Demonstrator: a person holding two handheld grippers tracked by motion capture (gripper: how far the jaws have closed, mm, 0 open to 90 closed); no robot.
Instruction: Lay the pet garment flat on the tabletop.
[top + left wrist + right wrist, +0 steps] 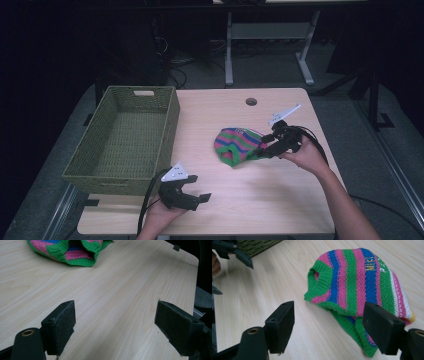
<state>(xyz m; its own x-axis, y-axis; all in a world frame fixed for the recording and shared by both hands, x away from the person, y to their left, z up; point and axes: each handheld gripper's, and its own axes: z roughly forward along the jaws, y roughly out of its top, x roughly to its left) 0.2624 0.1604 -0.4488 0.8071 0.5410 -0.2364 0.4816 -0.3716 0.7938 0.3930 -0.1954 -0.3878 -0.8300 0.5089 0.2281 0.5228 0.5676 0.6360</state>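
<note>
A small knitted sweater (235, 144) with green, pink and blue stripes lies crumpled at the middle right of the wooden table (225, 205). My right gripper (262, 150) stands open right at its right edge, and the striped sweater (359, 282) lies just beyond the jaws, with a green fold reaching between them. My left gripper (200, 189) is open near the table's front edge, well short of the sweater (72, 252), with bare wood between its pads (62, 322).
A green woven basket (125, 145) with nothing in it stands on the left part of the table, close behind my left gripper. A round cable hole (251, 101) sits near the far edge. Desk legs and cables stand on the dark floor beyond.
</note>
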